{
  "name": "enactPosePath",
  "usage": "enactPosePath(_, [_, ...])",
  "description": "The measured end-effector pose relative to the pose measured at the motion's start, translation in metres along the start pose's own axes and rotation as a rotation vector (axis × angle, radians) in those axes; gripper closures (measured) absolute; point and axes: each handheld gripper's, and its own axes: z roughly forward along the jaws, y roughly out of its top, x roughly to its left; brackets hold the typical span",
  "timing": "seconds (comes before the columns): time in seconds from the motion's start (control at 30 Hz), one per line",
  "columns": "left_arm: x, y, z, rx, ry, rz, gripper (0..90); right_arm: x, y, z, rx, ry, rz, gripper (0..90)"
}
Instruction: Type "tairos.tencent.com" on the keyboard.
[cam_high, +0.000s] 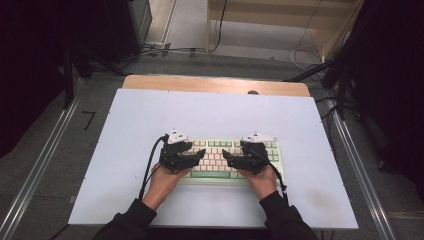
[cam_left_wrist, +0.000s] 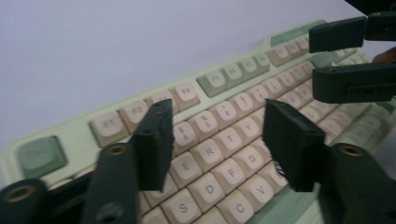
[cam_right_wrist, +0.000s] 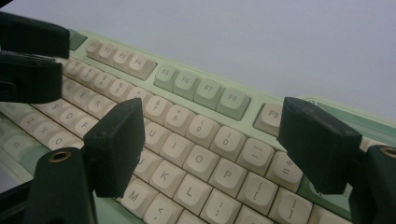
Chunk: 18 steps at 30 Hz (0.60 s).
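**Two grippers poised over one keyboard**

Both forearms, in dark sleeves, come in from the near edge of the bench (cam_high: 125, 115) and angle inward, so that the two grippers point toward each other over the middle of the keyboard (cam_high: 231, 161). The left hand (cam_high: 162, 182) holds the left gripper (cam_high: 200, 155) over the keyboard's left half; the right hand (cam_high: 262, 181) holds the right gripper (cam_high: 226, 156) over its right half. Each gripper is tilted forward and down toward the keys.

The single keyboard, pale green with cream keys, lies flat on the white bench near the person's edge, its long side running across.

In the left gripper view the left gripper (cam_left_wrist: 215, 140) has its jaws parted fairly wide, with nothing between them; the keys R, T, F and G show through the gap, below and beyond the tips. Whether the tips touch the keys cannot be told. The right gripper's jaws (cam_left_wrist: 348, 60) reach in at the upper right of that view.

In the right gripper view the right gripper (cam_right_wrist: 210, 144) likewise stands with jaws wide and empty, the keys I, O, P, K and L lying in the gap beneath them.

Count: one keyboard, two grippers, two hands.
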Motion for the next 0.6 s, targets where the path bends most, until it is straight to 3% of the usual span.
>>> enactPosePath(0.13, [0.003,-0.002,-0.008,-0.002,0.019,0.01,20.4,-0.001,0.0,-0.001,-0.002,0.003,0.003,21.0])
enactPosePath(0.37, [0.011,-0.009,-0.025,-0.04,0.012,-0.018,13.2,-0.002,0.001,-0.002,0.0,0.008,0.019,21.0])
enactPosePath(0.5, [0.016,-0.016,-0.032,-0.069,0.01,-0.063,7.5,-0.005,0.001,-0.004,-0.002,0.012,0.029,19.3])
enactPosePath(0.6, [0.018,-0.02,-0.039,-0.085,0.026,-0.068,4.7,-0.008,0.002,-0.006,-0.001,0.029,0.045,18.6])
